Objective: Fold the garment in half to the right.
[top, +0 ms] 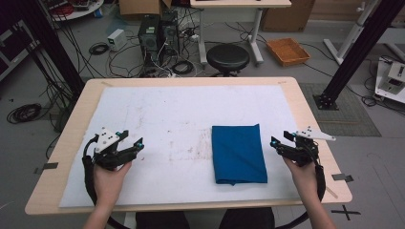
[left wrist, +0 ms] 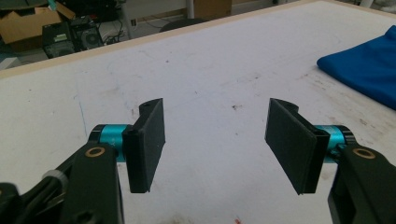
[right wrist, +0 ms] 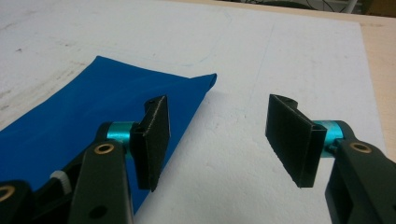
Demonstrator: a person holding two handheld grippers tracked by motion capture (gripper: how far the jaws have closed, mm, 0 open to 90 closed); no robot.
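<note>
On top of the wooden table (top: 305, 102) lies a big white mat (top: 167, 109) with some small brown marks on it. A blue cloth (top: 238, 153) rests on the mat, a bit to the right of the middle. It is folded into a neat shape, longer from front to back than from side to side, and it lies flat.

A person holds one tool in each hand. The left hand (top: 109, 177) holds the left gripper (top: 131, 143) over the left part of the mat, well apart from the cloth. Its two black jaws stand wide apart and hold nothing. In the left gripper view, bare white mat shows between the jaws of the left gripper (left wrist: 215, 140), and the blue cloth (left wrist: 364, 65) sits far off at the right edge.

The right hand (top: 303, 174) holds the right gripper (top: 278, 140) just beside the right edge of the cloth. Its jaws are wide apart too, with nothing in them. In the right gripper view, one jaw of the right gripper (right wrist: 217, 135) hangs above the edge of the blue cloth (right wrist: 93, 102) and the other hangs above bare mat (right wrist: 289, 60). A corner of the cloth points out ahead of the jaws.

Behind the table, on the floor, stand a black stool (top: 228, 57), an orange tray (top: 288, 51), and lots of dark cables (top: 28, 112).
</note>
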